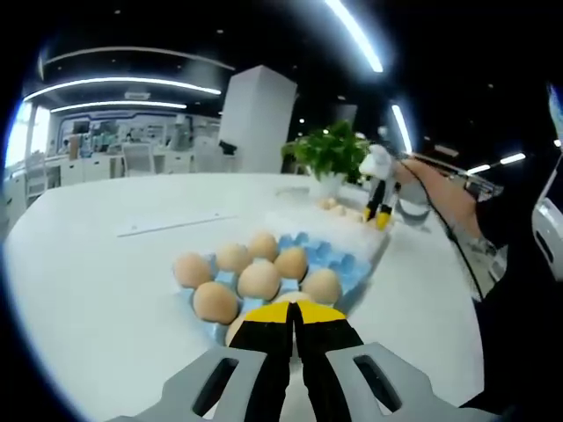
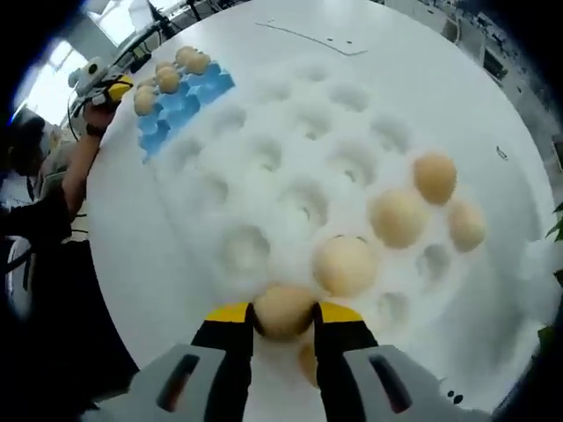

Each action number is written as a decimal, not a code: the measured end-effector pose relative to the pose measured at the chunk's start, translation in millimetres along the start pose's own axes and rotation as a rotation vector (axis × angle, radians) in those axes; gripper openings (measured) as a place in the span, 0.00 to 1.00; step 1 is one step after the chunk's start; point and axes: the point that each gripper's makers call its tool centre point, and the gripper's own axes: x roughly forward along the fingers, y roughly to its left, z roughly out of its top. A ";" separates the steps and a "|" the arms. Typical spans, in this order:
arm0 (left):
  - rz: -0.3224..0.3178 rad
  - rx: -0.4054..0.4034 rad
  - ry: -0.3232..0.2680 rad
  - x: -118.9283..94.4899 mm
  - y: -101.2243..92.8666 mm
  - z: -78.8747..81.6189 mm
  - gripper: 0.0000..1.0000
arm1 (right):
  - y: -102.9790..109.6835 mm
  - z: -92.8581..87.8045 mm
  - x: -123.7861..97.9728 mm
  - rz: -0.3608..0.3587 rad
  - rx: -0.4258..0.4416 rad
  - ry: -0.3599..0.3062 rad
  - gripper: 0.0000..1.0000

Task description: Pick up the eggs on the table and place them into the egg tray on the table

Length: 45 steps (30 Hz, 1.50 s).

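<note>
Right claw [image 2: 283, 327] clamped on an egg [image 2: 283, 309] over the white foam tray [image 2: 290, 158]. Left claw [image 1: 296, 327] pinched narrow, empty, above the blue egg tray [image 1: 339, 257] on the counter [image 1: 97, 272], several eggs [image 1: 259, 280] already seated.

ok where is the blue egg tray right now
In the left gripper view the blue moulded egg tray sits mid-table, just beyond the left gripper, with tan eggs filling its near end.

I see 6 tan eggs [image 1: 259, 280] in the blue egg tray's [image 1: 339, 255] near end. Another egg [image 2: 283, 311] sits btwn my right hand-held gripper [image 2: 283, 318] jaws; 4 more lie in a white foam tray [image 2: 290, 167].
</note>
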 end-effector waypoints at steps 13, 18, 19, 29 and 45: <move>-0.003 -0.005 -0.005 -1.0 -0.6 0.7 0.00 | 8.3 -6.0 -0.6 -0.120 -0.017 0.023 0.27; 0.004 -0.022 -0.030 -5.4 4.1 3.4 0.00 | 12.5 -7.8 -3.2 -0.114 -0.024 -0.017 0.27; 0.005 -0.024 -0.031 -5.4 4.4 3.3 0.00 | 13.1 -8.1 -4.2 -0.117 -0.024 -0.027 0.27; -0.003 -0.025 -0.035 -4.8 2.7 4.4 0.00 | 22.8 -0.3 -22.4 -0.117 -0.027 -0.055 0.27; -0.009 -0.022 -0.035 -3.3 1.8 6.4 0.00 | 67.7 41.2 -39.4 -0.091 -0.124 -0.065 0.27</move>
